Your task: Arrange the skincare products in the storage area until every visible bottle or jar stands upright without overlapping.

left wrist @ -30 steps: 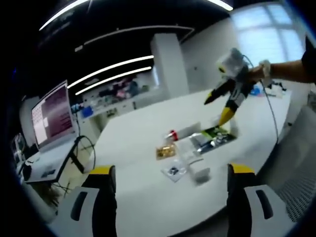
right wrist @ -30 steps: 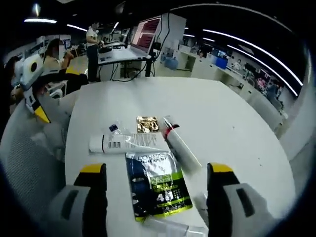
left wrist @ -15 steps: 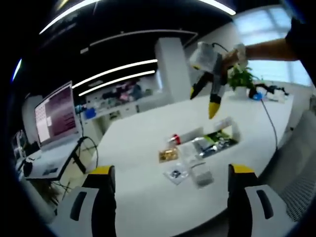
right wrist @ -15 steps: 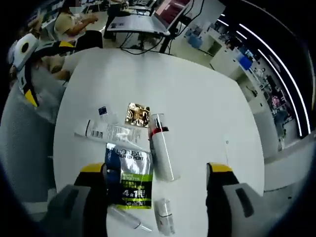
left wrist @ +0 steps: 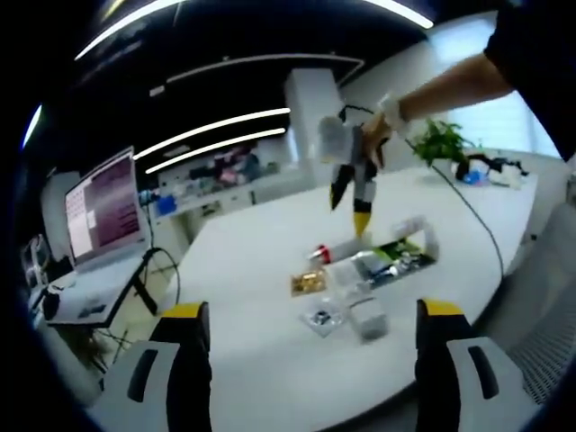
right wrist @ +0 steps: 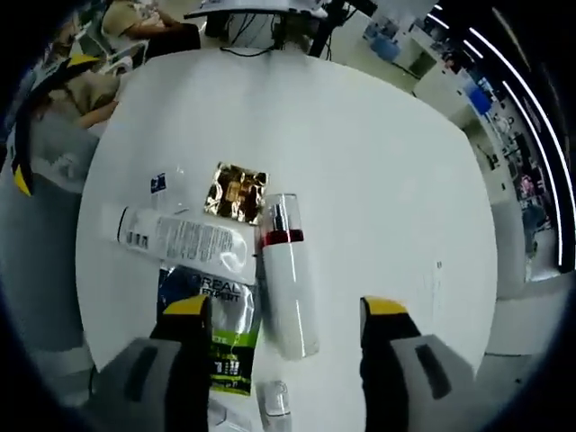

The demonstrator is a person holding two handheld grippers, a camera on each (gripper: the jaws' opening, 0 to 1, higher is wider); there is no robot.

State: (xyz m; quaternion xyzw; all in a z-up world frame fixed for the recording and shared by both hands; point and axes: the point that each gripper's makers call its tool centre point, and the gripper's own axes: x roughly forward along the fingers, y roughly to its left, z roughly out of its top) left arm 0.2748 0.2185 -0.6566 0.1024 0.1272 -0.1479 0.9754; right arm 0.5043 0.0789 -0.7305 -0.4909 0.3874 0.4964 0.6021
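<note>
A white pump bottle [right wrist: 286, 288] with a red collar lies flat on the round white table [right wrist: 387, 162], straight below my right gripper [right wrist: 286, 308], whose jaws stand wide open on either side of it. Left of the bottle lies a white tube [right wrist: 180, 239], and under the tube a dark and green sachet [right wrist: 212, 335]. A gold sachet [right wrist: 236, 191] and a small blue sachet [right wrist: 159, 183] lie further off. My left gripper [left wrist: 311, 315] hangs open at the table's near edge, well short of the products. From there the right gripper [left wrist: 355, 184] hovers over the bottle [left wrist: 317, 255].
A small clear bottle [right wrist: 274, 400] lies near the right gripper's jaws. A laptop [left wrist: 94, 211] stands on a side desk left of the table, and a plant [left wrist: 441, 139] at the far end. Seated people [right wrist: 135, 16] are beyond the table. Wide bare tabletop lies right of the bottle.
The right gripper has swung in over the products and come lower, so the pump bottle now lies between its jaws. My left gripper has stayed put.
</note>
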